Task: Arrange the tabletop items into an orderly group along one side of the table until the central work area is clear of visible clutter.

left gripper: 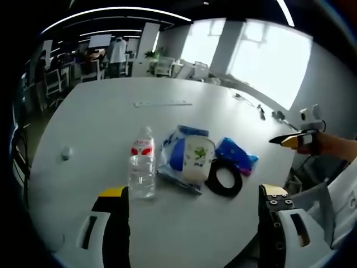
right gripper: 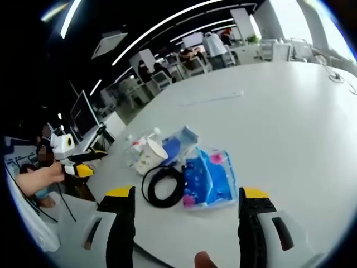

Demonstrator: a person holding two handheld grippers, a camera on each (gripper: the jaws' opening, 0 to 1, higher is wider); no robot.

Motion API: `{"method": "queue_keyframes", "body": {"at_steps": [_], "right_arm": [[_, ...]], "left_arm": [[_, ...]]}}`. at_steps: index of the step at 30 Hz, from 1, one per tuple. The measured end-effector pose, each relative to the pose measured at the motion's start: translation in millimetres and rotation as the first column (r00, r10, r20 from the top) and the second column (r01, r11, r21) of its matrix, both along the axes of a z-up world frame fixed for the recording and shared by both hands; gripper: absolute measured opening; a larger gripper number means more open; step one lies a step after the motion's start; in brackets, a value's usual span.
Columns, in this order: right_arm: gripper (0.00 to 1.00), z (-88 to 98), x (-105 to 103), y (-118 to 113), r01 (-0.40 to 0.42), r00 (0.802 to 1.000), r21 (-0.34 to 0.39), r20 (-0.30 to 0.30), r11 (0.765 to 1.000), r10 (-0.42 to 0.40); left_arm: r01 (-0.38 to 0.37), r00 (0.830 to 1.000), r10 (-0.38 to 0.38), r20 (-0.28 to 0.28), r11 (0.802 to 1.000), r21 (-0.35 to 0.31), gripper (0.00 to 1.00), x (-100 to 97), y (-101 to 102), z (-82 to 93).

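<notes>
Left gripper view: looking down on the cluttered group near the table's near edge. Lying together there: a clear plastic water bottle with red label (left gripper: 142, 163), upright; a white paper cup with green print (left gripper: 196, 158), tipped on its side over a blue-and-white flat packet (left gripper: 177, 146); a black coiled cable loop (left gripper: 224, 180), touching the cup's rim side; a blue floral tissue pack (left gripper: 236, 156), just behind the loop. Further off: a long pale ruler-like strip (left gripper: 163, 103) toward the far side, and a small white round object (left gripper: 66, 152), well apart to the left. Resting on a large white round table (left gripper: 100, 111).

Right gripper view: showing the same group from the opposite side, with the cable loop (right gripper: 163, 186) and tissue pack (right gripper: 209, 178) nearest, the cup (right gripper: 148, 156) and bottle (right gripper: 135, 146) beyond.

Step in hand, as a judgement: surveying before a first pick; items bunched but not yet ordered along one side. Next move probably calling for a descent onto one item, most plausibly the bottle for the left tool or the tissue pack for the right, with jaws straddling it before closing.

Pose: left gripper (left gripper: 192, 209) hovering above the table edge, jaws spread wide, holding nothing. Right gripper (right gripper: 187, 209) likewise hovering short of the cable loop, jaws spread, nothing between them. Person's hand (right gripper: 42, 177) holding the left tool at the far left.
</notes>
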State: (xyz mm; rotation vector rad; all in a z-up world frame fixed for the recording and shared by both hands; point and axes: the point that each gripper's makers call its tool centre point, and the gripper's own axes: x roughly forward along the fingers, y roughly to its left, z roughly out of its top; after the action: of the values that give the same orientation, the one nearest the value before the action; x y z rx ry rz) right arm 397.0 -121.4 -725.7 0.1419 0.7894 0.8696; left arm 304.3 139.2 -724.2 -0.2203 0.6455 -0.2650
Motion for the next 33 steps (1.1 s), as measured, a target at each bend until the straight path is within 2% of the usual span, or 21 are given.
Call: {"method": "queue_keyframes", "body": {"at_steps": [22,33], "right_arm": [[0.72,3.8,5,29,-0.017,1.0,0.043,-0.02,0.999,0.018],[0.72,5.5,8,36,-0.024,0.999,0.054,-0.024,0.998,0.025]], "left_arm": [[0.021,1.0,-0.021,0.002,1.0,-0.016,0.92,14.8,-14,-1.0],[0.026,1.0,-0.026,-0.003,1.0,-0.018,0.92,19.5,-14,-4.5]]}}
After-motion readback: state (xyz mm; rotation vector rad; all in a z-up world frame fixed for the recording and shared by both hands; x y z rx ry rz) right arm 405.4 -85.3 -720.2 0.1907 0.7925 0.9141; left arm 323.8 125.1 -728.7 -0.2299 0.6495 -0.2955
